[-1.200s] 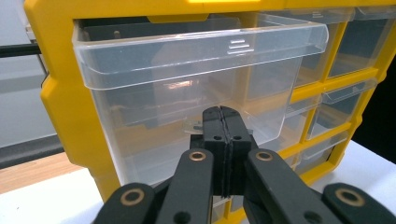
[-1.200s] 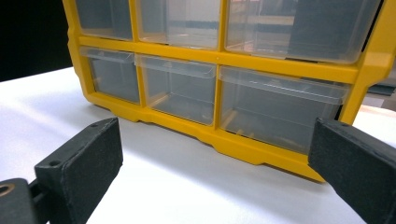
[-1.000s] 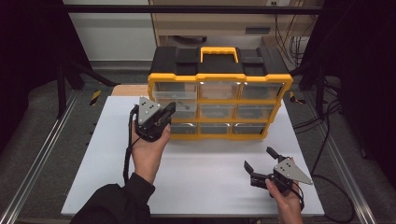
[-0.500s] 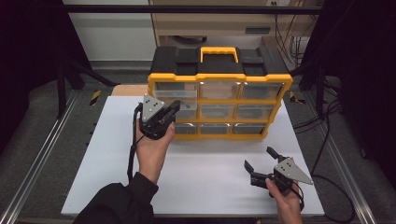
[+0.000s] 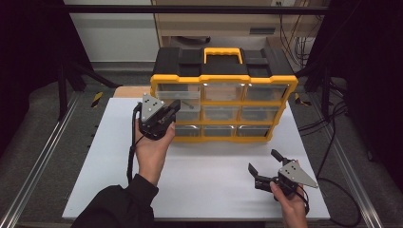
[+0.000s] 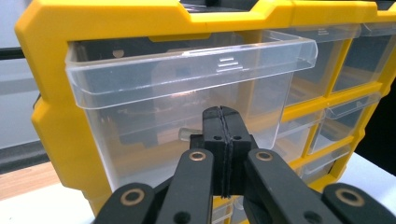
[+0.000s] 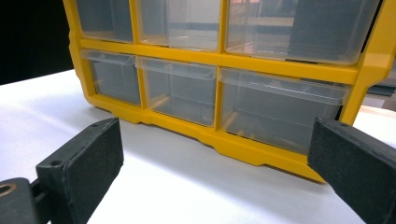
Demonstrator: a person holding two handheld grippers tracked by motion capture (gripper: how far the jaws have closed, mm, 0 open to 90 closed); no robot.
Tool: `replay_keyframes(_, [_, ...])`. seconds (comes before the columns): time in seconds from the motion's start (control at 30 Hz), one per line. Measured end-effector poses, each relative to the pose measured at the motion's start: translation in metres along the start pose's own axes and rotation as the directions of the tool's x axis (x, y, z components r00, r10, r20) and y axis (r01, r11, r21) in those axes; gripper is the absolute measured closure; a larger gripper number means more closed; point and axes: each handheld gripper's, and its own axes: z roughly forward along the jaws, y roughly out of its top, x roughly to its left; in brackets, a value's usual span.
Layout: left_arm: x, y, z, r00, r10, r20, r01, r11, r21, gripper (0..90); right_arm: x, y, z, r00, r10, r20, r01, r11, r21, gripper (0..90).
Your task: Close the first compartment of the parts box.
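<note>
Organizer: sitting at the far middle of the white table, yellow frame, black top, nine clear drawers facing the person.
Left gripper: hovering at the top-left drawer, jaws pressed together on nothing, tips just in front of its clear face (contact I cannot tell).
Right gripper: resting low near the table's right front, jaws spread wide, pointing at the bottom row, well apart from it.
Handling: the drawer is looking like thin, stiff, slick plastic, probably light; the overhanging lip along its top edge is seeming the best place to hook or pinch.
Contents: the top-left drawer is showing a small pale part inside, too blurred to name; the bottom drawers are looking empty.
</note>
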Motion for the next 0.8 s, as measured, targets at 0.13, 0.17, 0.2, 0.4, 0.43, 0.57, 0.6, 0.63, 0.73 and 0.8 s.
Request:
replay_keyframes(0.13, [0.0001,0.0004,0.0022,0.9999,0.010,-0.003,-0.010,0.9999,0.007,89.4,-0.0001,0.0001,-0.0003,1.0000,-0.003,0.002,0.003,1.000,0.002,3.5])
replay_keyframes(0.17, [-0.0001,0.0002,0.0024,1.0000,0.008,-0.004,-0.008,0.9999,0.007,89.4,-0.0002,0.0001,-0.0003,1.0000,-0.004,0.003,0.004,1.000,0.001,3.5])
replay_keyframes(0.2, [-0.0002,0.0000,0.0026,1.0000,0.008,-0.003,-0.008,0.9999,0.008,89.3,-0.0002,0.0001,-0.0004,1.0000,-0.003,0.003,0.003,1.000,0.001,3.5])
replay_keyframes(0.4, [0.0026,0.0015,0.0024,1.0000,0.003,0.004,-0.003,1.0000,0.006,89.3,0.0005,-0.0003,0.0003,1.0000,-0.001,0.003,0.001,1.000,0.003,3.5])
replay_keyframes(0.43, [0.0030,0.0019,0.0025,1.0000,0.007,0.003,-0.007,0.9999,0.008,89.3,0.0005,-0.0004,0.0003,1.0000,-0.003,0.003,0.003,1.000,0.004,3.6])
replay_keyframes(0.57, [0.0036,0.0028,0.0034,0.9998,0.022,-0.001,-0.022,0.9997,0.015,89.3,0.0004,-0.0006,0.0007,1.0000,-0.003,0.004,0.003,1.000,0.007,4.0])
replay_keyframes(0.6, [0.0035,0.0028,0.0037,0.9997,0.024,-0.002,-0.024,0.9996,0.016,89.3,0.0004,-0.0007,0.0008,1.0000,-0.003,0.005,0.003,1.000,0.008,4.0])
replay_keyframes(0.63, [0.0035,0.0030,0.0039,0.9995,0.032,-0.007,-0.032,0.9993,0.017,89.3,0.0003,-0.0008,0.0007,1.0000,-0.002,0.005,0.002,1.000,0.008,3.9])
replay_keyframes(0.73, [0.0025,0.0028,0.0050,0.9988,0.047,-0.009,-0.047,0.9986,0.024,89.3,0.0007,-0.0005,0.0001,1.0000,-0.004,0.003,0.004,1.000,0.004,3.7])
replay_keyframes(0.8, [0.0029,0.0022,0.0056,0.9986,0.052,-0.011,-0.052,0.9982,0.030,89.3,0.0008,-0.0007,0.0002,1.0000,-0.004,0.003,0.004,1.000,0.005,3.7])
